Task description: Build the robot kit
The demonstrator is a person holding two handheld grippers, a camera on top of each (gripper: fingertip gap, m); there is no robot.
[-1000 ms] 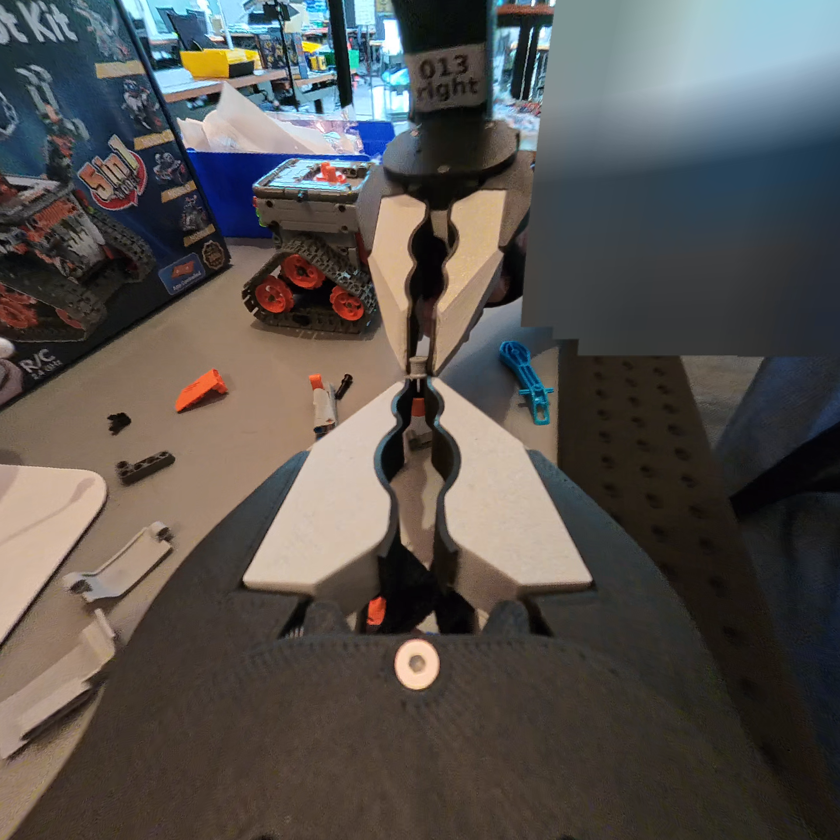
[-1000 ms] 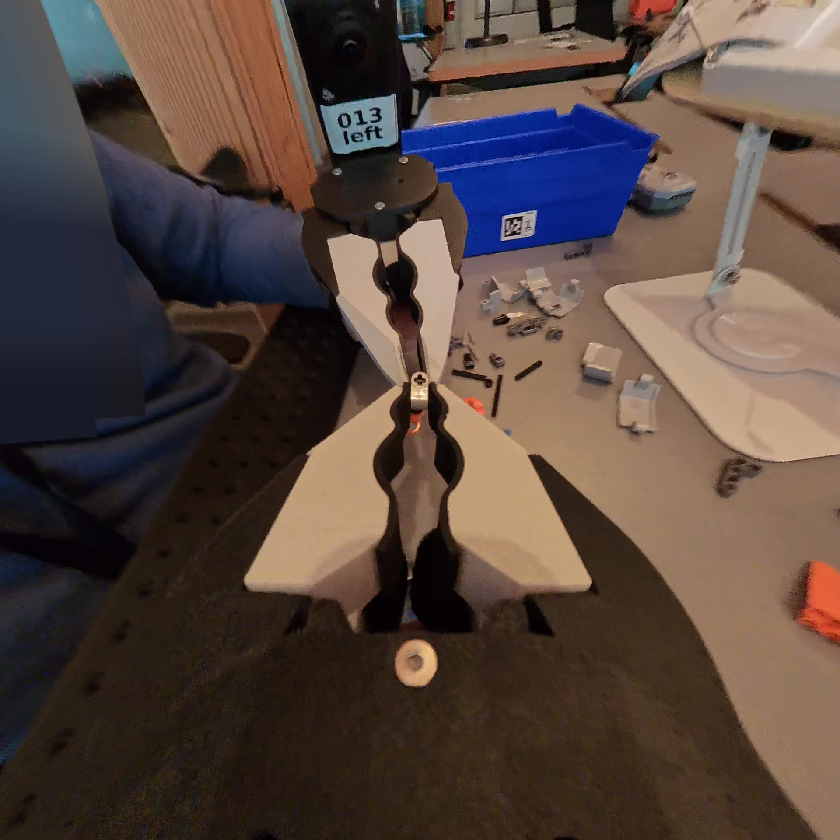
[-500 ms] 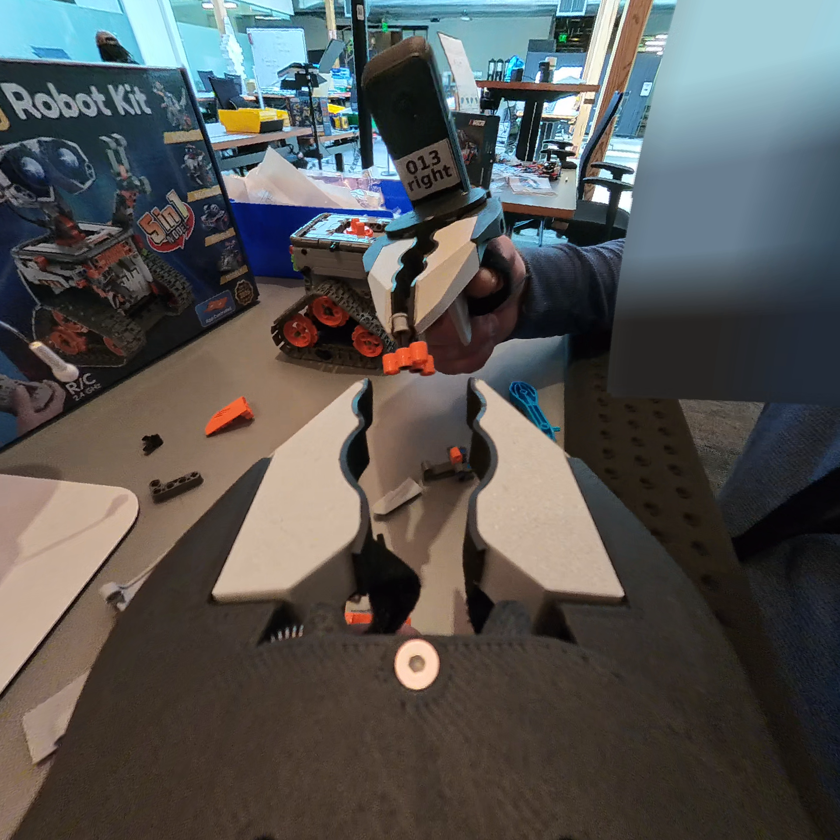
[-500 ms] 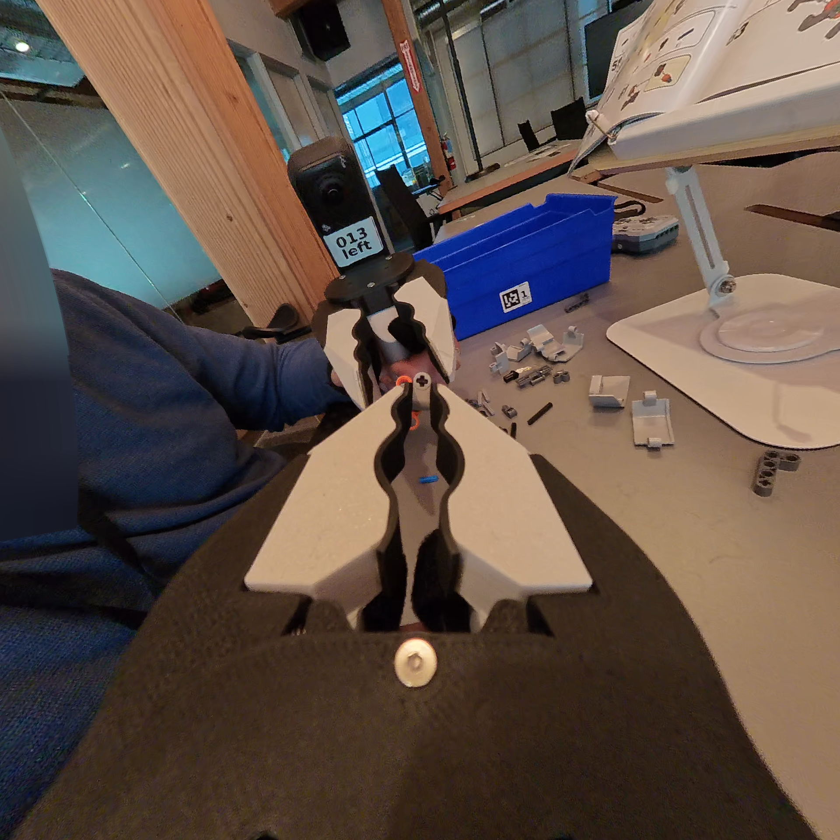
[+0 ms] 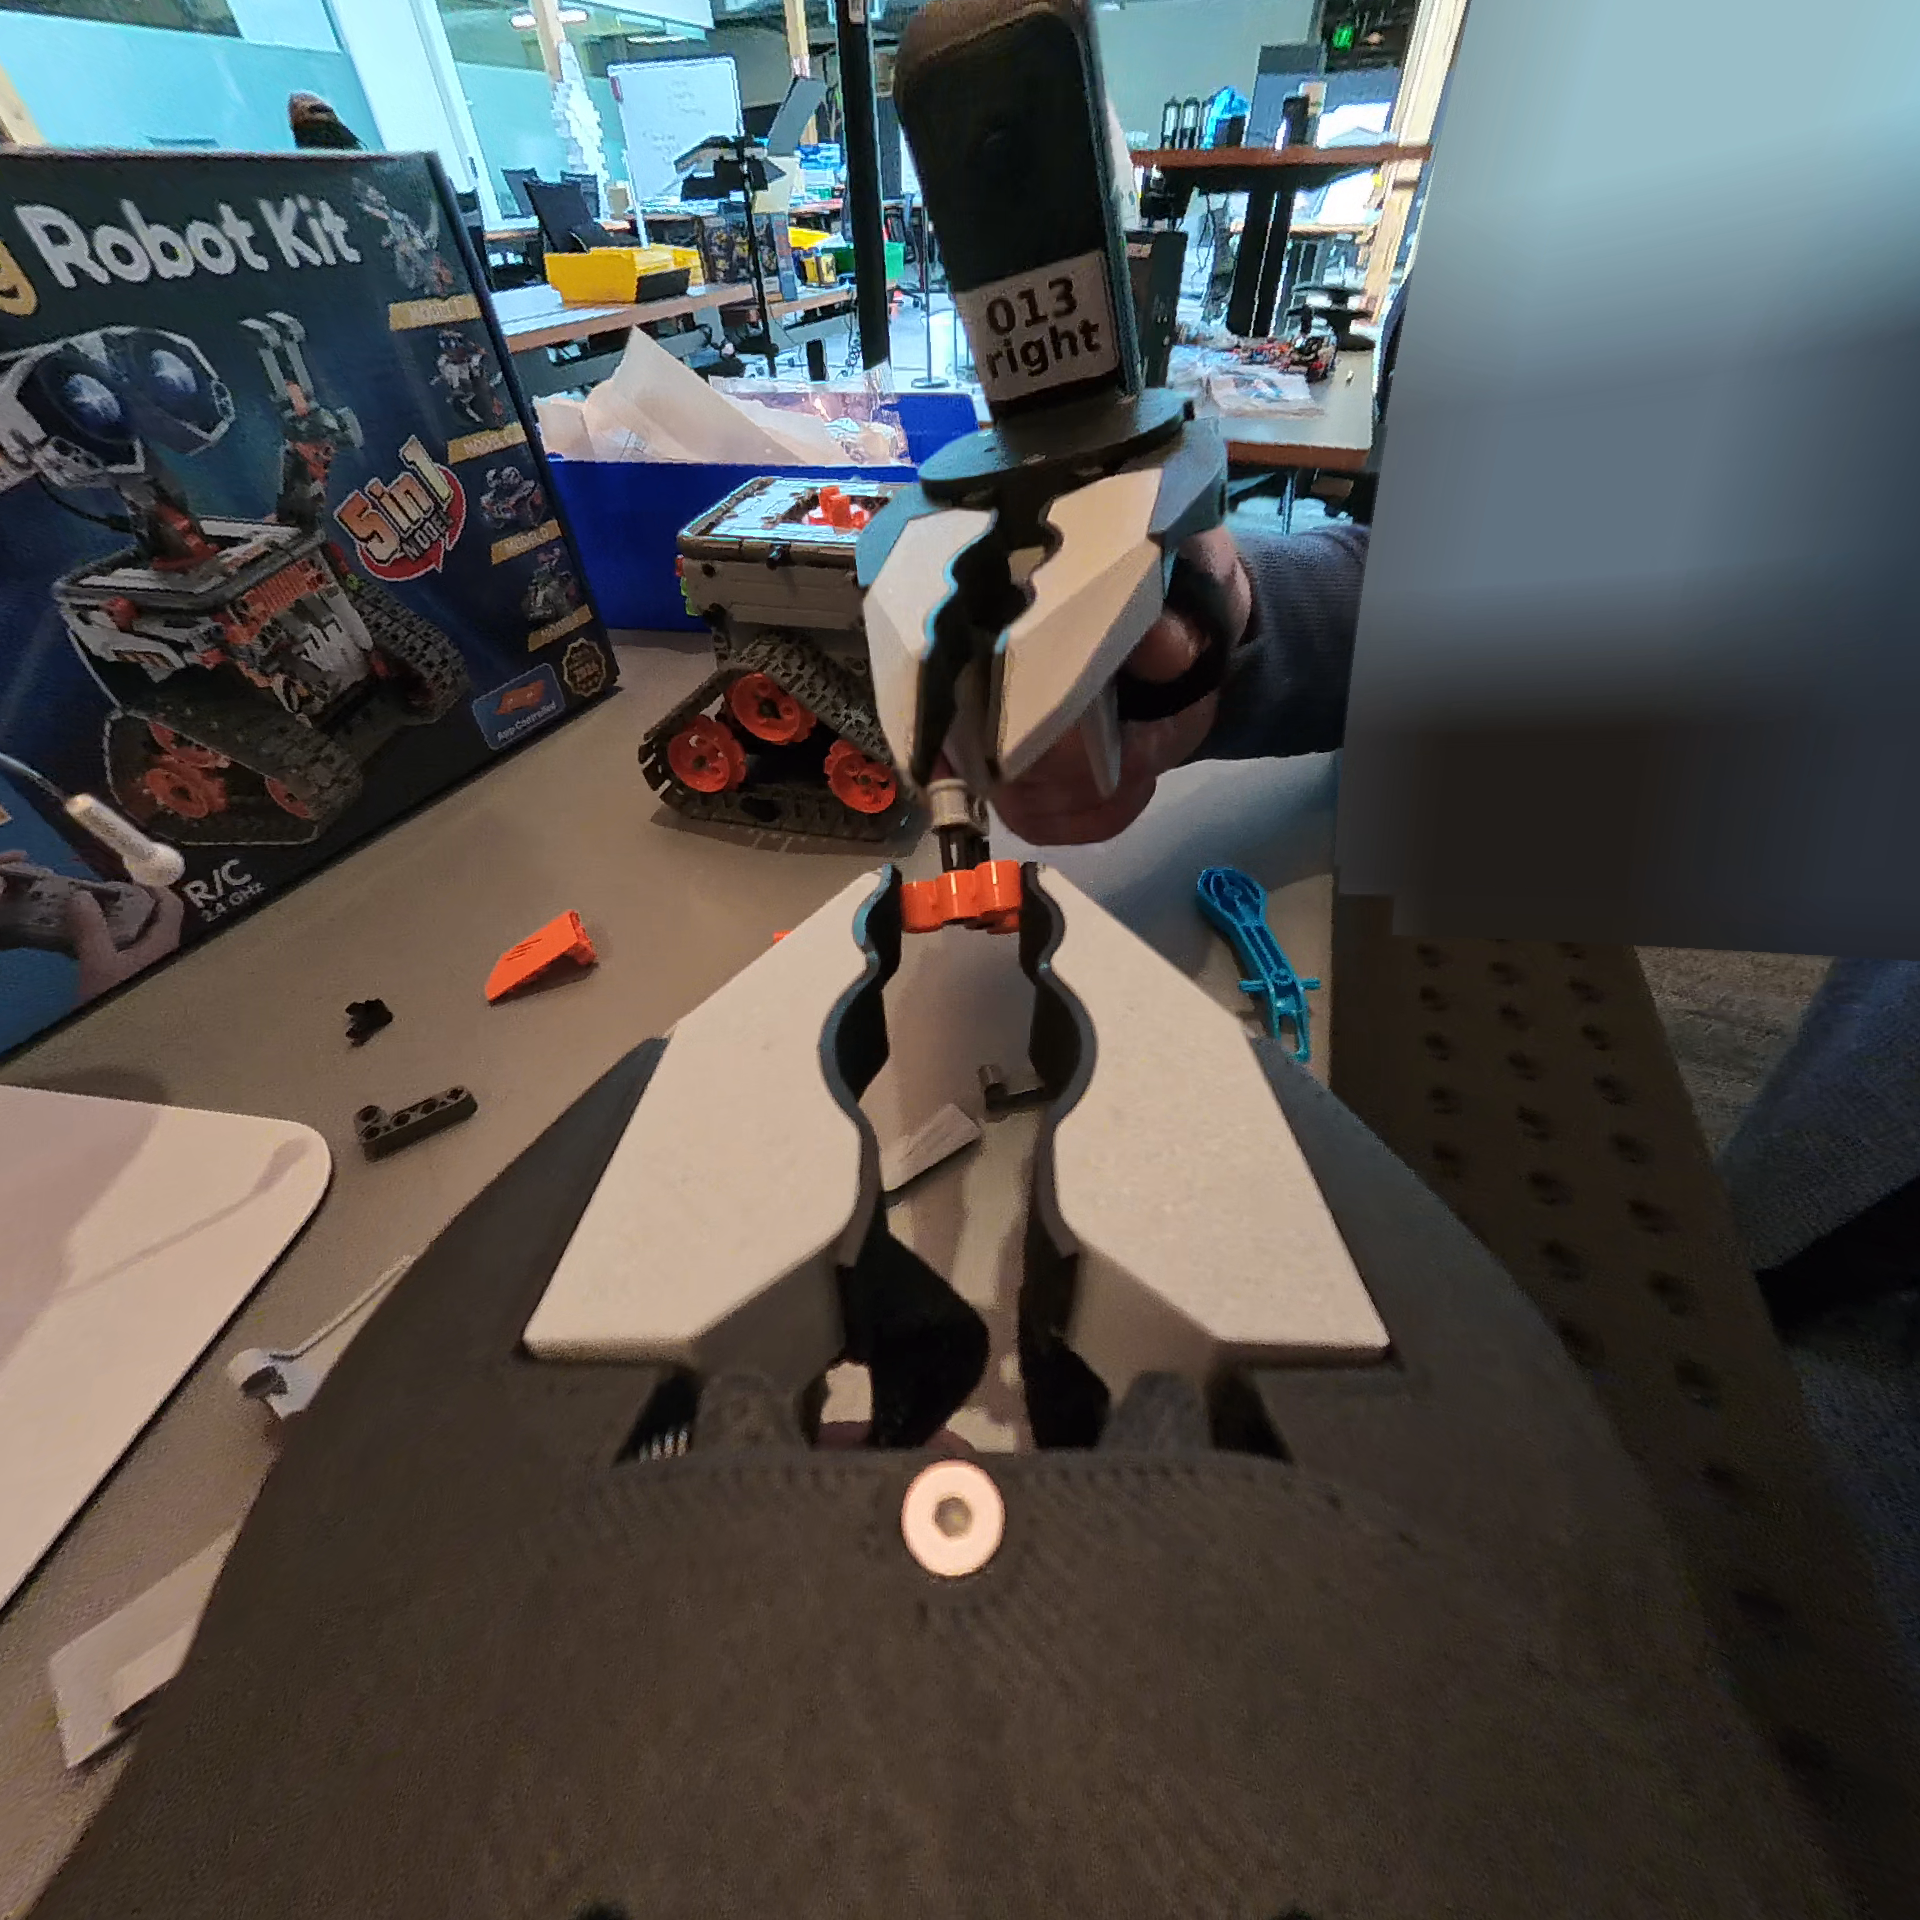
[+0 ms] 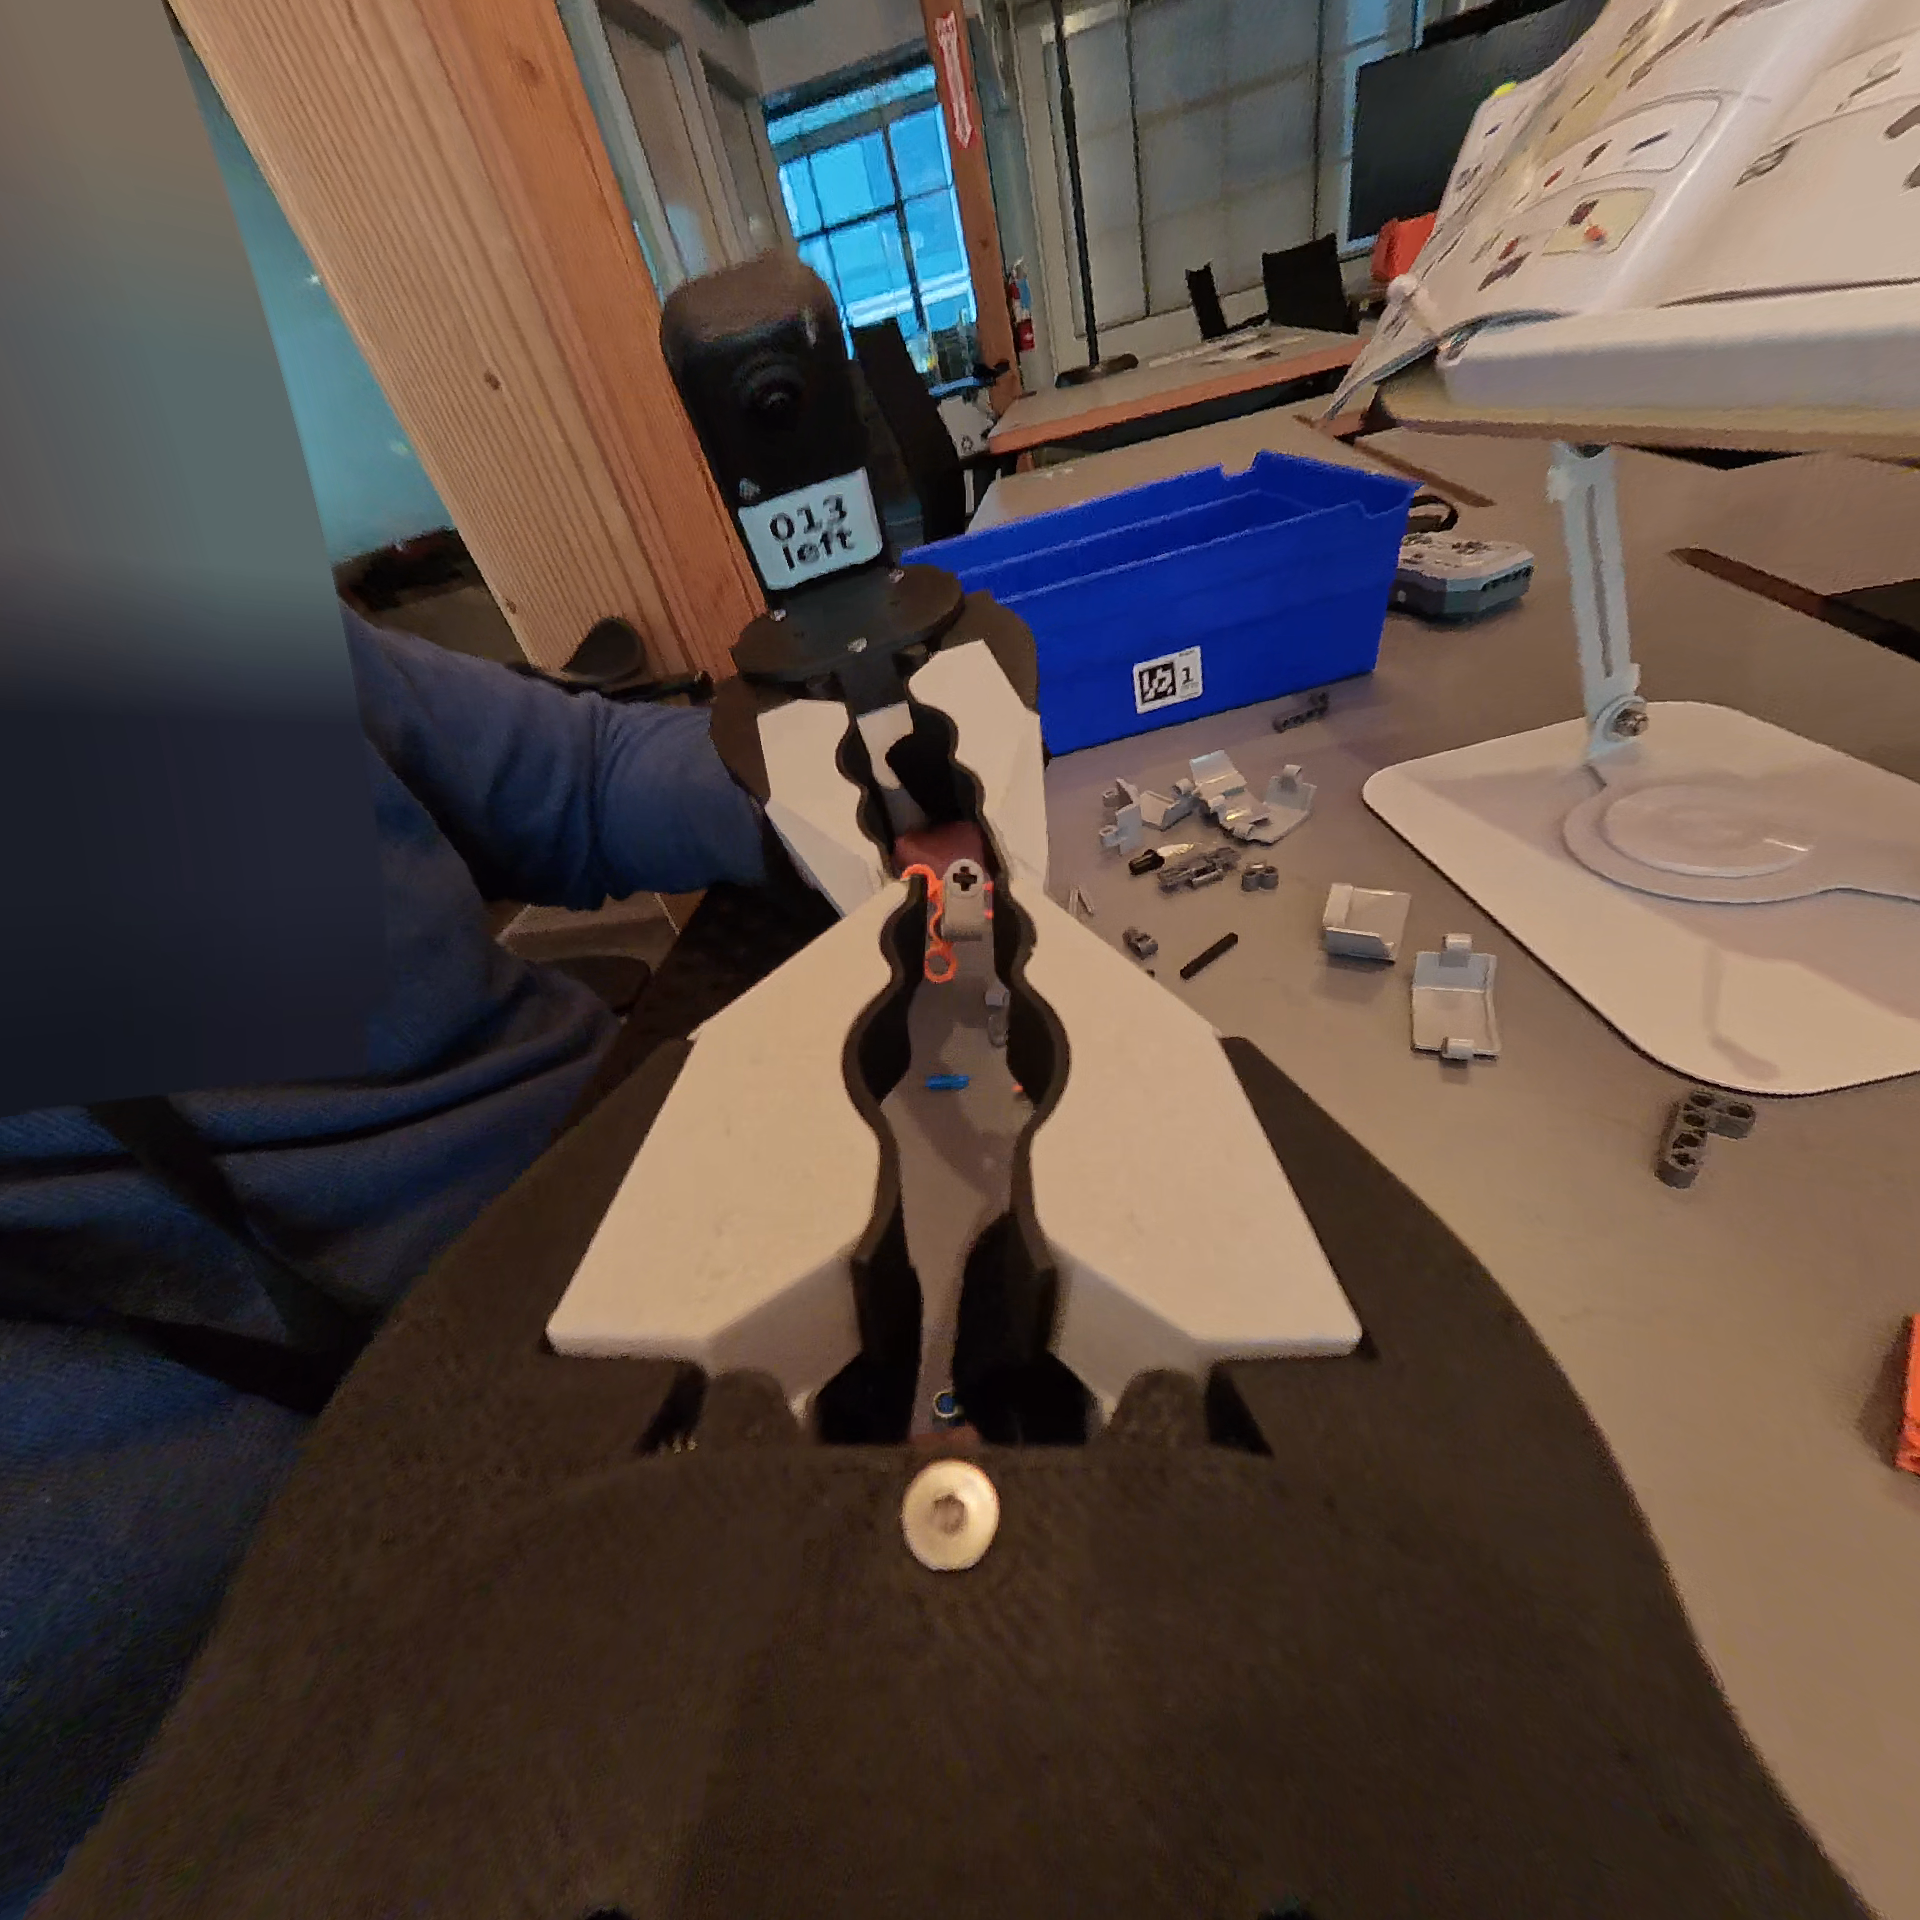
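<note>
In the left wrist view my left gripper (image 5: 956,894) is narrowed onto a small orange connector (image 5: 961,902), with a fingertip against each side. My right gripper (image 5: 961,774) comes down from above, shut on a grey and black pin piece (image 5: 948,808) that joins the orange connector. In the right wrist view my right gripper (image 6: 958,888) holds the grey cross-hole piece (image 6: 966,896) at its tips. The orange connector (image 6: 938,951) hangs beside it. The left gripper (image 6: 925,821) faces it just beyond. Both are held above the grey table.
A tracked robot model (image 5: 774,665) and a kit box (image 5: 260,540) stand behind. Loose parts lie about: an orange wedge (image 5: 540,951), a black beam (image 5: 416,1117), a blue tool (image 5: 1257,956), grey pieces (image 6: 1205,810). A blue bin (image 6: 1174,582) and a white stand base (image 6: 1683,883) are at right. Both grippers' tips are close together, under 4 cm apart.
My left gripper opened and let go, then closed in on the orange connector hanging from the right gripper's piece. Both grippers rose from the table.
</note>
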